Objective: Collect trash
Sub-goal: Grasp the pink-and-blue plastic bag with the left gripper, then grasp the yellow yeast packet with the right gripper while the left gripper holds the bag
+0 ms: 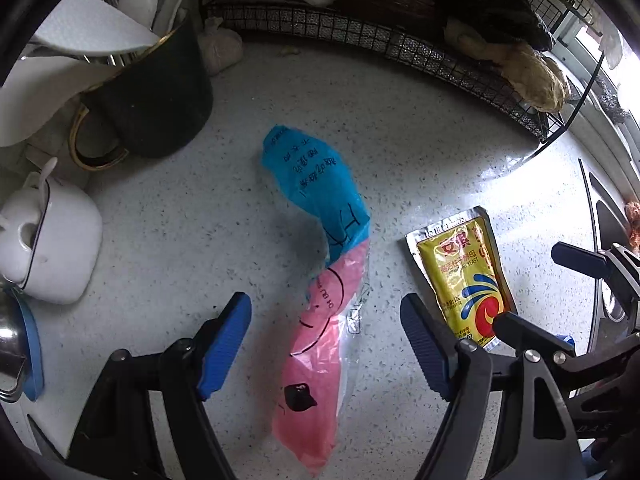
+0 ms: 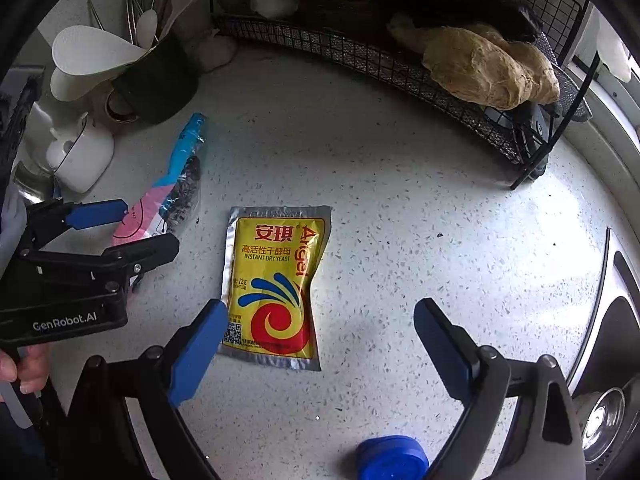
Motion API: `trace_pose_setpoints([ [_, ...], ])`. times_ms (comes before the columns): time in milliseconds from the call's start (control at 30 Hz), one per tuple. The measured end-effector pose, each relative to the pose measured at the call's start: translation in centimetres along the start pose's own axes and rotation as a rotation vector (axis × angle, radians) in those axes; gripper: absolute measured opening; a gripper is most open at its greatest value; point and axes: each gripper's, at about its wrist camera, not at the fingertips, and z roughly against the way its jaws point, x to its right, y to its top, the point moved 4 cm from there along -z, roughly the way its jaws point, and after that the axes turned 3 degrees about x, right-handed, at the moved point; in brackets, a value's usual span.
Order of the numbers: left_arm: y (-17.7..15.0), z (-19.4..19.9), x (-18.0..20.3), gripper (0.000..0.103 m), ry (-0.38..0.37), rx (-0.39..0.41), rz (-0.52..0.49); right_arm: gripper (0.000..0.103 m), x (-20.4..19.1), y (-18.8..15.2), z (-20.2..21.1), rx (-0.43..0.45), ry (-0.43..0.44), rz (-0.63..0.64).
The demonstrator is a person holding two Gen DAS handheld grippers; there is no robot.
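Trash lies on the speckled white countertop (image 1: pixel 168 220): a twisted blue-and-pink plastic wrapper (image 1: pixel 320 280) between the spread, empty jaws of the downward-pointing left gripper (image 1: pixel 326 344), and a yellow foil yeast sachet (image 2: pixel 276 284) under the wide-open, empty right gripper (image 2: pixel 320 350). Only the right view shows a blue cap (image 2: pixel 392 458). A black wire basket (image 2: pixel 400 56) holds ginger root (image 2: pixel 488 68); a dark cup (image 1: pixel 156 92) holds white spoons.

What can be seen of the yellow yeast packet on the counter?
The yeast packet is a flat foil sachet with silver crimped edges and a yellow face printed "Angel" and "Instant Dry Yeast" above a red and blue swirl. It lies face up on the speckled counter, slightly creased, with its top edge looking intact. Nothing grips it: the right gripper stands open over its lower end, and the pink and blue bag lies apart beside it.
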Motion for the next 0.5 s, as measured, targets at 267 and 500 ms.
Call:
trace_pose_setpoints([
  [267,-0.9,-0.5,-0.5,0.018,-0.032,-0.007,0.051,0.094,-0.4,0.4,-0.2,-0.008,0.015,-0.014],
  [500,-2.0,1.3,-0.8,0.01,-0.004,0.033,0.069,0.094,-2.1,0.8,-0.8,-0.012,0.049,0.0],
])
